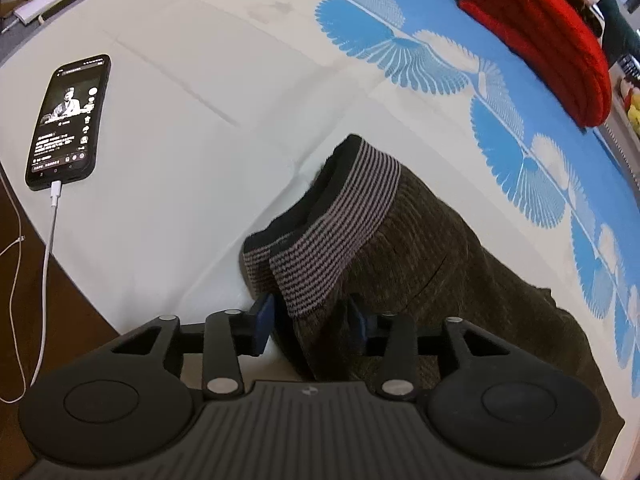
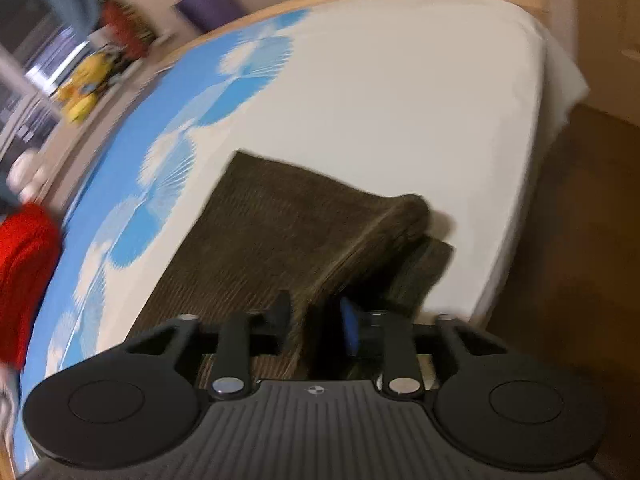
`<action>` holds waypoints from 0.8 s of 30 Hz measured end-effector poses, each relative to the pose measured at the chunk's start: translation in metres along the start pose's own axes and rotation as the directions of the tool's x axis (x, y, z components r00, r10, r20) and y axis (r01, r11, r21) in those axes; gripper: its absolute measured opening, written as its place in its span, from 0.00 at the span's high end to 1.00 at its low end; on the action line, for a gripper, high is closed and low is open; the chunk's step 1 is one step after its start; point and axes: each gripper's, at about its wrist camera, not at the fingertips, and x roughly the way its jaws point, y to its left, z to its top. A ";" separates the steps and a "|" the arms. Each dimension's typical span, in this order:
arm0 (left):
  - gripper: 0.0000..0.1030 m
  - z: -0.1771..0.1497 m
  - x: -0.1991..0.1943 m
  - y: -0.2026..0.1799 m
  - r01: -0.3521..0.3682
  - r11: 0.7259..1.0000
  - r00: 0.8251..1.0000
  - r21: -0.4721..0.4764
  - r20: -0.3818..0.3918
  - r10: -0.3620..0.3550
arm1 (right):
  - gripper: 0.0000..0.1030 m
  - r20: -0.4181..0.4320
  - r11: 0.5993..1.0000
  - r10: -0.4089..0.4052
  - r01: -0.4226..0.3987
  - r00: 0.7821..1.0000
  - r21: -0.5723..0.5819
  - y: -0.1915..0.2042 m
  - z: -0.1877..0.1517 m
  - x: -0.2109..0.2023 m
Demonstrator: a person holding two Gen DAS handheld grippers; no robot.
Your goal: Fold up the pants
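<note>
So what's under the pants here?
The pants lie on the bed sheet, white where bare, blue-patterned farther back. In the right wrist view a lower fabric layer peeks out beneath a raised fold. The sheet directly underneath is covered.

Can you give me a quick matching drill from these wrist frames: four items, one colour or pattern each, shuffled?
Items:
1. dark brown ribbed pants
2. knitted waistband of the pants
3. folded chunky blanket at the bed's far edge
4. smartphone in a case, plugged into a white cable

Colours or patterns:
A. red
B. black
C. grey and black stripes
D. dark brown

Pairs: 1-D, 2-C, 3-A, 4-B
</note>
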 end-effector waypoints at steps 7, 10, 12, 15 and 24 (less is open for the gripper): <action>0.81 0.006 -0.003 0.002 0.006 1.000 1.000 0.017 0.027 -0.006 | 0.94 0.109 0.994 0.012 -0.001 0.994 -0.108 0.016 0.000 -0.009; 0.82 0.002 -0.025 -0.005 0.012 0.995 0.991 0.096 0.128 -0.024 | 0.94 0.236 0.977 0.105 -0.055 0.966 -0.208 0.035 -0.001 -0.040; 0.81 -0.001 -0.017 -0.004 -0.051 0.992 0.995 0.117 0.087 0.041 | 0.94 0.203 0.981 -0.007 0.046 0.979 -0.189 0.033 -0.002 -0.030; 0.72 0.002 0.006 0.008 -0.090 0.992 0.995 0.083 -0.043 0.094 | 0.93 0.009 0.966 -0.221 0.220 0.975 -0.138 0.023 0.001 0.013; 0.54 0.009 -0.037 -0.014 -0.114 0.979 0.962 0.168 0.265 0.067 | 0.87 0.336 0.884 -0.322 0.408 0.885 -0.228 0.049 -0.003 -0.017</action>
